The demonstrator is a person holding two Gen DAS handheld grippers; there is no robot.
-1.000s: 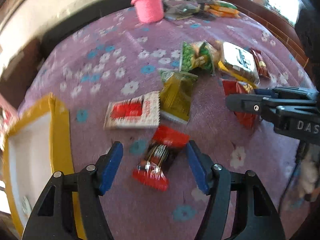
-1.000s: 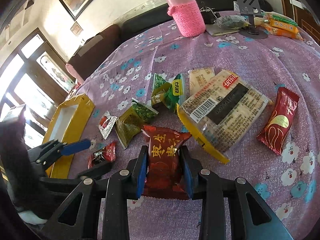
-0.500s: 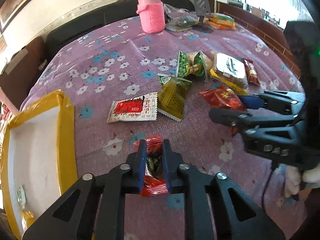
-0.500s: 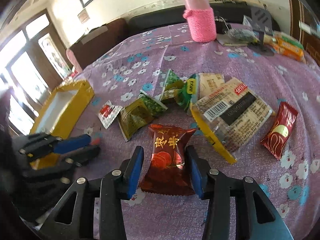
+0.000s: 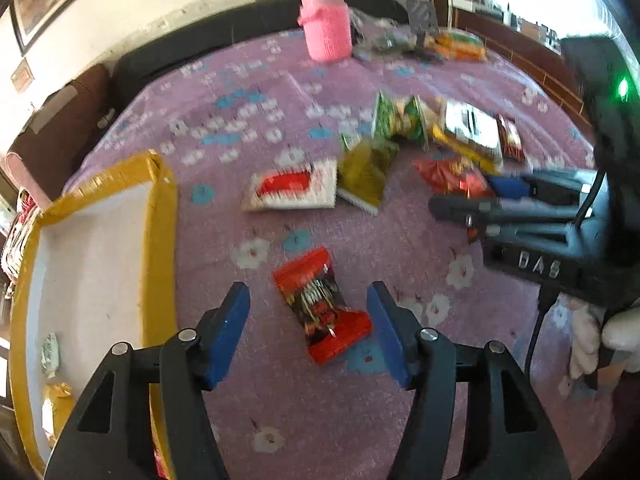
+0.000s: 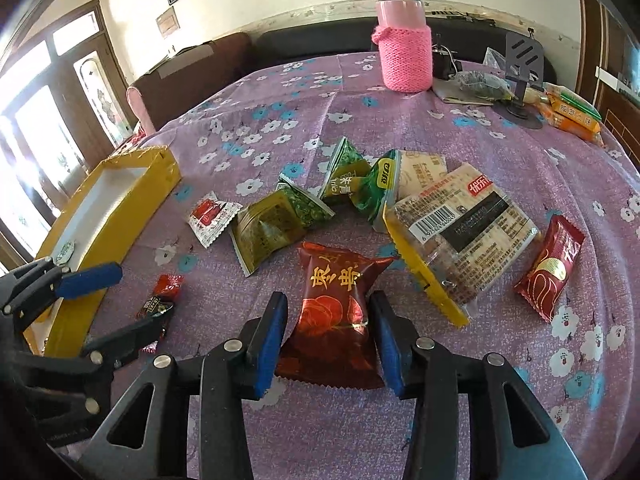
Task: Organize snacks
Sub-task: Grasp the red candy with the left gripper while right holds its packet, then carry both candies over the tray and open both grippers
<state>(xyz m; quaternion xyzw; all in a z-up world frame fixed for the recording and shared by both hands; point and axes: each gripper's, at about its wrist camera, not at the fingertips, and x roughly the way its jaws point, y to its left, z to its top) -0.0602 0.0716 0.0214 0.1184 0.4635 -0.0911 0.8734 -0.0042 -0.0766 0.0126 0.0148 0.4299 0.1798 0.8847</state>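
1. The left gripper (image 5: 308, 330) stood released over the purple flowered tabletop (image 6: 460, 152), its blue pads spread wide and touching nothing.
2. A small red-and-black candy packet (image 5: 320, 306) lay flat on the cloth between those pads, apart from both. Its long axis ran obliquely, from upper left to lower right in the left wrist view, so it lay skewed to the line joining the pads.
3. The right gripper (image 6: 328, 344) was likewise released. A dark red jujube packet (image 6: 334, 312) lay between its pads with a narrow gap on each side, its long axis pointing straight ahead along the fingers.
4. The yellow box (image 5: 160, 240), white inside and already holding a few small items at its near end, sat just to the left of the left gripper, well apart from the right one. The left arm was therefore the nearer to it.
5. Judged from this layout, the coming move turned on that relation: either packet had to travel leftward to the box, a short path for the candy packet and a longer one for the jujube packet.
6. Other snacks remained loose farther back: a white-and-red sachet (image 6: 210, 216), green pouches (image 6: 276, 228), and a large clear cracker pack (image 6: 464, 236).
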